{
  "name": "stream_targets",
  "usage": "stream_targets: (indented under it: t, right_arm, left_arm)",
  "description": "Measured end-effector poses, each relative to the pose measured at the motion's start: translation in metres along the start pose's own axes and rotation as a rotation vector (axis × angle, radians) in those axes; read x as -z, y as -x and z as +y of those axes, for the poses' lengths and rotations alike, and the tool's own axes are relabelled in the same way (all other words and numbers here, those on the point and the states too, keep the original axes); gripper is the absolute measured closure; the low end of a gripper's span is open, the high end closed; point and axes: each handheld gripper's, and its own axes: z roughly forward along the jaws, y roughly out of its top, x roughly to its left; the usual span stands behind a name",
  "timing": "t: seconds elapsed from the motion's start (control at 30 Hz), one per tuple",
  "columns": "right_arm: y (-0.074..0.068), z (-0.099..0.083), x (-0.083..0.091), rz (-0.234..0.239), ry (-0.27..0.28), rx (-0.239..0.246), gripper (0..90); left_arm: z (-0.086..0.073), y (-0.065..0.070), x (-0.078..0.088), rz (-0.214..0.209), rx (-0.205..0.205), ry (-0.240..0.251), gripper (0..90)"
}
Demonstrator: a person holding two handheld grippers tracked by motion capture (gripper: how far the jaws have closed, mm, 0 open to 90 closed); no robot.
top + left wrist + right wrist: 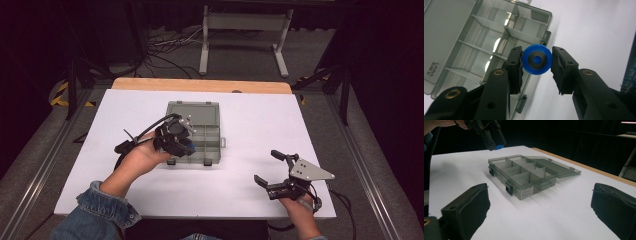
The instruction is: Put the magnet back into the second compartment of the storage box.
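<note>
One white table (260, 120), dark room around.

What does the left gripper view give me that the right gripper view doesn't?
Left gripper view alone: the blue disc's round face with its dark ring, pinched between the left gripper's pads, and lettering on the lid. Right gripper view alone: the right gripper wide open and empty, plus the box's front latches and label. Both: the open grey compartment box on the white table.
</note>
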Motion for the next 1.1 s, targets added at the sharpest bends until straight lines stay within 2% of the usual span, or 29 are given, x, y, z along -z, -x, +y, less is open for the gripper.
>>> stream_targets:
  t: [0.07,0.13,0.4,0.77,0.93,1.1]
  right_arm:
    - [0.0,0.0,0.0,0.001,0.002,0.002,2.5]
    - [0.0,0.0,0.0,0.001,0.0,0.0,2.5]
    - [0.0,0.0,0.0,0.003,0.0,0.002,2.5]
    - [0.0,0.0,0.0,0.002,-0.002,0.001,2.4]
    - [0.0,0.0,0.0,0.004,-0.003,0.003,2.5]
    - [0.0,0.0,0.0,0.003,-0.004,0.001,2.5]
  left_arm:
    - [0.0,-0.002,0.0,-0.003,-0.003,0.0,62.3]
    - [0.0,-0.008,0.0,0.007,0.019,0.009,62.3]
    - [0.001,-0.025,-0.001,0.03,0.061,0.016,62.3]
    - [0.001,-0.045,-0.008,0.043,0.108,0.024,62.3]
    - [0.0,-0.056,-0.01,0.048,0.14,0.042,62.3]
    - [-0.002,-0.063,-0.015,0.05,0.172,0.033,62.3]
